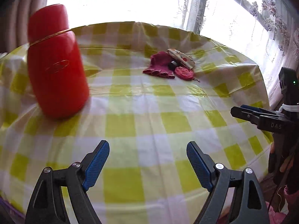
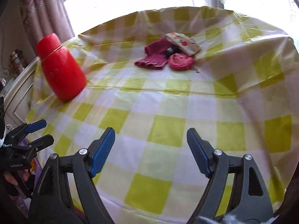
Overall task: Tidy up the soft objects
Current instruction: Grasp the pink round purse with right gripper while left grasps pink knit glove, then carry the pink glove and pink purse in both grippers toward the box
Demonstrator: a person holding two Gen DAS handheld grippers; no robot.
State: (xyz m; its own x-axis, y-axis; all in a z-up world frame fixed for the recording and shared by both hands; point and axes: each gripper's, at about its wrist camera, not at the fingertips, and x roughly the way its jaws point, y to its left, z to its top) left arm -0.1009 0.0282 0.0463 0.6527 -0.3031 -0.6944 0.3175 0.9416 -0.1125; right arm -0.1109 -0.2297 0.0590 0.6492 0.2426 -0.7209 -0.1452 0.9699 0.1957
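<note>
Nearest the lens, lower middle of the left wrist view: left tool [image 1: 147, 160], blue pads spread wide, nothing between them, only checked cloth beneath. Same in the right wrist view: right tool [image 2: 150, 147], jaws wide apart and empty, hanging over the near part of the bench [image 2: 168, 112]. Each tool also visible from the other's camera, at the right edge of the left view and the lower left of the right view, both well short of the far things.

Farther in, left of frame: a red flask [image 1: 56, 63], hard-bodied, standing alone on the yellow-and-white cloth, apart from everything else.

Farthest, upper middle of both views: the small heap of soft things. A dark pink knitted glove [image 2: 153, 57], a round pink pouch [image 2: 180, 60] touching its right side, a cream patterned pouch [image 2: 184, 43] lying across the back, and a small dark object tucked between them, too blurred to name.

Step in hand, by judgement: the approach, nothing taken yet. Next move calls for reaching well forward over the cloth, choosing the topmost or outermost piece, and closing on one item alone, not on the cloth underneath.
</note>
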